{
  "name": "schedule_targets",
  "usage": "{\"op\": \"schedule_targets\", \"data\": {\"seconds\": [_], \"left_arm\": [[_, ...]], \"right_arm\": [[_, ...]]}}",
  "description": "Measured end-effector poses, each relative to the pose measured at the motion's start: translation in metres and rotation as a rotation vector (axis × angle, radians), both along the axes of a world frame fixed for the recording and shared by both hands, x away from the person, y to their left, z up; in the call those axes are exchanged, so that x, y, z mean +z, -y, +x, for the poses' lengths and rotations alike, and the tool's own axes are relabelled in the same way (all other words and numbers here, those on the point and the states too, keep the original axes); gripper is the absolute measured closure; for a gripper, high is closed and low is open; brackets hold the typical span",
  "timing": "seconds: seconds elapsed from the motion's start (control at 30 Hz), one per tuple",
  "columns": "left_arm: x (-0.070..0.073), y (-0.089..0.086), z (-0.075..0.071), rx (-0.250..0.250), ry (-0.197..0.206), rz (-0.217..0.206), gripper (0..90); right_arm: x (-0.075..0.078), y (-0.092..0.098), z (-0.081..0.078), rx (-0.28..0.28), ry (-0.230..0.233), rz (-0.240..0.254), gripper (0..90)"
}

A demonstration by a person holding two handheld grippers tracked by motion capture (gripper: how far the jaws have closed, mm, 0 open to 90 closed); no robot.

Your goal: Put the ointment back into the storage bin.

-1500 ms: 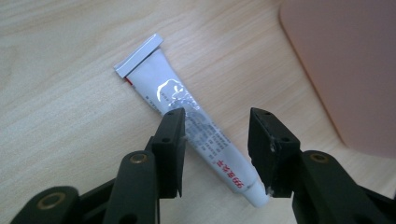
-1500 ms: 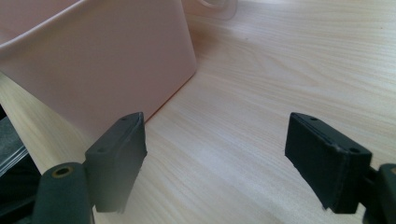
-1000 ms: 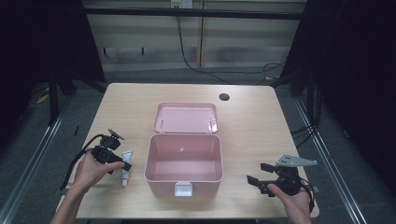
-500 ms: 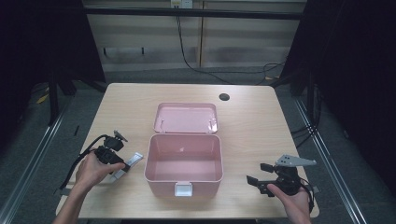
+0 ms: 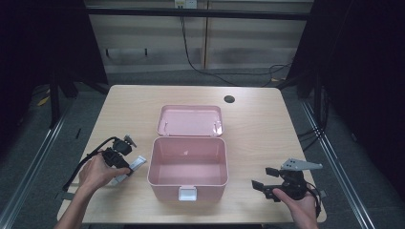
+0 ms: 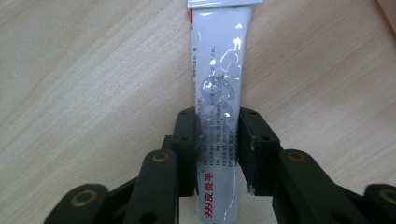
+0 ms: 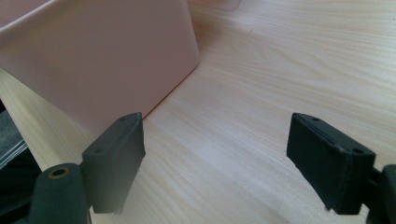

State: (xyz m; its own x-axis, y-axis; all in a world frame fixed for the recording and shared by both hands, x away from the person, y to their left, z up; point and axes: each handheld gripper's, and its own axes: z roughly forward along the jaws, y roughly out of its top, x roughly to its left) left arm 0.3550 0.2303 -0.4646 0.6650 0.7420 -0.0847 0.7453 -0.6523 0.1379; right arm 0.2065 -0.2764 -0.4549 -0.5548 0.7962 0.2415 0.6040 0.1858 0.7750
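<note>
Ointment tube (image 6: pixel 218 100), white soft plastic with blue and red print, sits clamped between the pads of your left gripper (image 6: pixel 217 151), whose jaws have just been closing onto its lower body; it lies against the pale wooden counter (image 6: pixel 84 84) just ahead of that gripper and left of the open pink plastic box (image 5: pixel 188 162). Expect it to be light, squashy and a little slick, so hold across the fuller middle, not the flat crimped end, and squeeze no harder than needed. Its long axis runs straight out along the jaws, crimped end pointing away from you. Your right gripper (image 7: pixel 229 163) stands wide open and empty, beside the box's wall.
</note>
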Motion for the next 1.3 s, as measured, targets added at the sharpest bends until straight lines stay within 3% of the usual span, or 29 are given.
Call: {"op": "schedule_targets", "data": {"seconds": [0.17, 0.47, 0.7, 0.87, 1.03, 1.3], "left_arm": [[0.001, -0.001, 0.002, -0.01, -0.029, -0.019, 70.3], [0.015, -0.005, -0.002, -0.028, -0.024, -0.044, 70.2], [0.026, -0.01, -0.004, -0.02, -0.031, -0.101, 70.3], [0.034, -0.018, -0.007, -0.043, -0.045, -0.148, 70.2], [0.044, -0.02, -0.011, -0.076, -0.037, -0.15, 70.1], [0.056, -0.024, -0.014, -0.074, -0.041, -0.189, 70.2]], "right_arm": [[0.0, 0.0, 0.001, -0.005, -0.004, 0.002, 19.1], [0.0, 0.0, 0.0, -0.006, -0.006, 0.002, 19.2], [-0.001, 0.0, 0.001, -0.005, -0.005, 0.003, 19.2], [-0.001, 0.0, 0.001, -0.006, -0.005, 0.003, 19.2], [-0.001, 0.0, 0.001, -0.008, -0.005, 0.004, 19.2], [0.0, 0.0, 0.0, -0.008, -0.005, 0.007, 19.2]]}}
